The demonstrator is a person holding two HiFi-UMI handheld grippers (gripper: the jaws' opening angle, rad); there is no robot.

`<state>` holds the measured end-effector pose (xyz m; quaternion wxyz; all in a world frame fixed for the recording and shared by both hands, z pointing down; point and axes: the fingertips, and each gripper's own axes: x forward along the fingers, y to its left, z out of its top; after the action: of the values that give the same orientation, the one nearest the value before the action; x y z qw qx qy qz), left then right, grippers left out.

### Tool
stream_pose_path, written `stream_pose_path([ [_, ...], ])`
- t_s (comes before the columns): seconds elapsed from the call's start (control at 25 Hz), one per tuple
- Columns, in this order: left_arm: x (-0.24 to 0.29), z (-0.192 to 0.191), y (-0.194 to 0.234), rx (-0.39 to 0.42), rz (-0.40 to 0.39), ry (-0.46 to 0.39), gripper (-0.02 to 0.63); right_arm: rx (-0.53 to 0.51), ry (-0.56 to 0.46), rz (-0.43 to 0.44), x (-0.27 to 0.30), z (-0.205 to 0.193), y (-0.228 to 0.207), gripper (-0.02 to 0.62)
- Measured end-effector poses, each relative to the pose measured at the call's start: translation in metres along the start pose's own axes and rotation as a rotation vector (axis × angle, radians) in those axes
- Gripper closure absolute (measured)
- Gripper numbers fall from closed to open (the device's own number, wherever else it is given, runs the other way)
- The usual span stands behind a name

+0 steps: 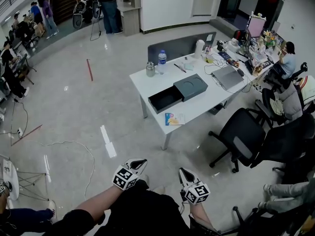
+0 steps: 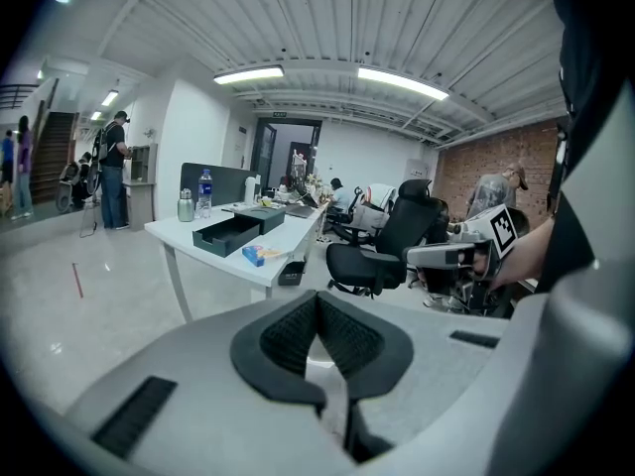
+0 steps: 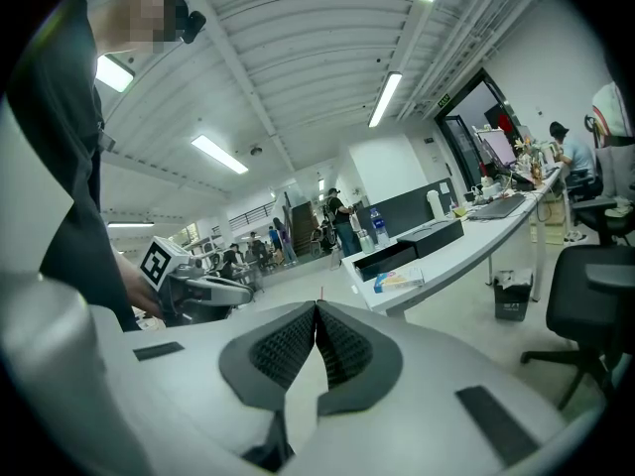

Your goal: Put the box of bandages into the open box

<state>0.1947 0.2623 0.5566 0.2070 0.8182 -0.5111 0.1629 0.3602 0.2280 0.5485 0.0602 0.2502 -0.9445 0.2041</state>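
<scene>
Two closed tools sit at the bottom of the head view, well apart from the surface (image 1: 147,80). The left tool (image 1: 139,162) has its jaws pressed together with nothing between them, and the right tool (image 1: 184,173) is the same. The bandage box (image 1: 174,119) lies flat near the surface's front edge, just below the open box (image 1: 166,100) in the frame and seemingly not touching it. A bottle (image 1: 162,62) stands at the surface's upper left.

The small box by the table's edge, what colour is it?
The bandage box is light blue with orange and white; the head view shows it best.
</scene>
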Motion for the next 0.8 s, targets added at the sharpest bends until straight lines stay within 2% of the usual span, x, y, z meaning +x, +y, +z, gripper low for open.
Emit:
stream_pose_path([
  [0.32,-0.016,-0.013,0.027,-0.063,0.063,0.013,0.598,0.021,0.031,0.03,0.027,-0.008,0.007,0.569],
  [0.56,-0.002,-0.003,0.05,-0.059,0.031,0.001,0.598,0.012,0.034,0.001,0.049,0.003,-0.001,0.569],
  [0.8,0.018,0.025,0.082,-0.021,-0.035,-0.014,0.598,0.013,0.031,-0.065,0.076,0.02,-0.011,0.569],
])
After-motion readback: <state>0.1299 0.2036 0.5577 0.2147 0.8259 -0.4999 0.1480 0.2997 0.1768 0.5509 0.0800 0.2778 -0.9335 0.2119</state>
